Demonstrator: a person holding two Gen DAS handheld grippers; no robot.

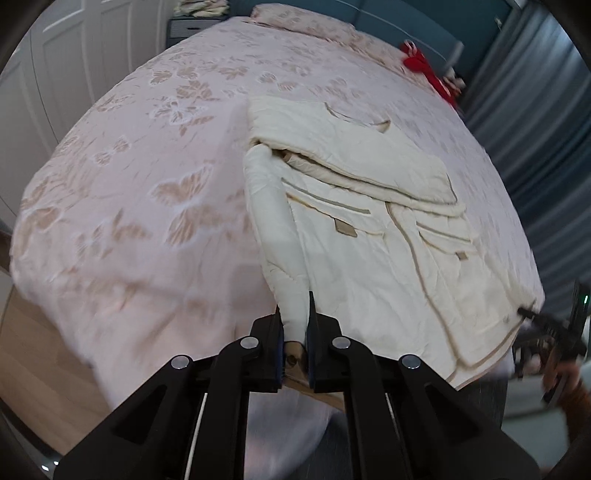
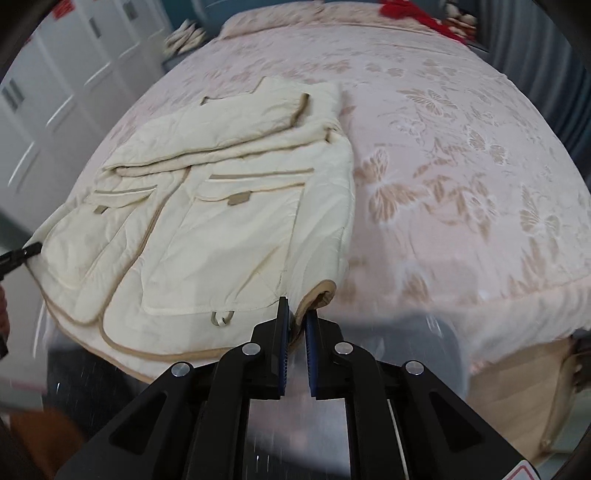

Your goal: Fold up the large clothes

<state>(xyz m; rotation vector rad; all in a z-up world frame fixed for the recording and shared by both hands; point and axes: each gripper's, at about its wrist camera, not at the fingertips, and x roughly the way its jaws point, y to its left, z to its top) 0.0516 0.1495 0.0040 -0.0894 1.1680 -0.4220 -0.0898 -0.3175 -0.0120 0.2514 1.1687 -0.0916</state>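
A cream quilted jacket [image 1: 369, 240] with tan trim and two flap pockets lies on the pink butterfly bedspread [image 1: 147, 184], its sleeves folded across the chest. My left gripper [image 1: 294, 306] is shut on the jacket's near hem corner, and the cloth bunches up between the pads. In the right wrist view my right gripper [image 2: 297, 306] is shut on the other hem corner of the jacket [image 2: 221, 229], beside a tan-edged fold. Both corners are lifted off the bedspread [image 2: 461, 184]. Each gripper also shows at the edge of the other view, the right gripper [image 1: 528, 314] and the left gripper [image 2: 29, 249].
A red garment [image 1: 424, 70] and a pillow [image 1: 295, 18] lie at the bed's far end. White wardrobe doors [image 1: 74, 55] stand on the left and a blue curtain [image 1: 535, 129] on the right. Wooden floor [image 1: 37, 369] shows below the bed's near edge.
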